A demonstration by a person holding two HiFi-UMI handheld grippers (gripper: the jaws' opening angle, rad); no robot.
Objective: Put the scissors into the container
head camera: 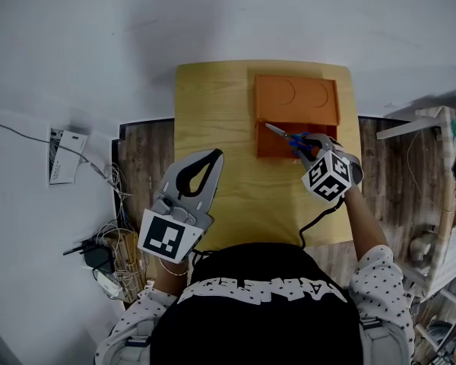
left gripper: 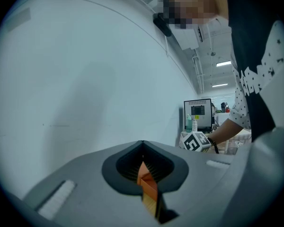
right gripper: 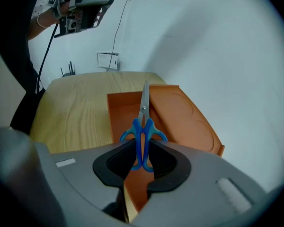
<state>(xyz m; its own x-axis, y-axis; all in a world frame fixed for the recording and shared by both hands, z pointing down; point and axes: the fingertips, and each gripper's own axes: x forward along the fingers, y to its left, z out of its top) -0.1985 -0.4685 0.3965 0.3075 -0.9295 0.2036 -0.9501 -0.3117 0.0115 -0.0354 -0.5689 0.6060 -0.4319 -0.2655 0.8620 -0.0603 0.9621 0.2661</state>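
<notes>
Blue-handled scissors [head camera: 286, 135] [right gripper: 143, 126] hang with closed blades pointing forward over the orange container [head camera: 267, 144] [right gripper: 120, 112]. My right gripper [head camera: 305, 146] [right gripper: 141, 149] is shut on their handles, above the container's open compartment. The hinged orange lid [head camera: 296, 97] [right gripper: 184, 117] lies flat behind it. My left gripper [head camera: 216, 155] [left gripper: 142, 143] is held above the table's near left part, apart from the container, its jaws touching at the tips with nothing between them. A sliver of the orange container [left gripper: 147, 182] and the right gripper's marker cube [left gripper: 195, 142] show in the left gripper view.
The container stands at the far right of a small wooden table [head camera: 213, 105]. On the floor to the left lie cables and a power adapter [head camera: 99, 258] and a white paper [head camera: 62, 157]. A pale shelf frame [head camera: 441, 204] stands to the right.
</notes>
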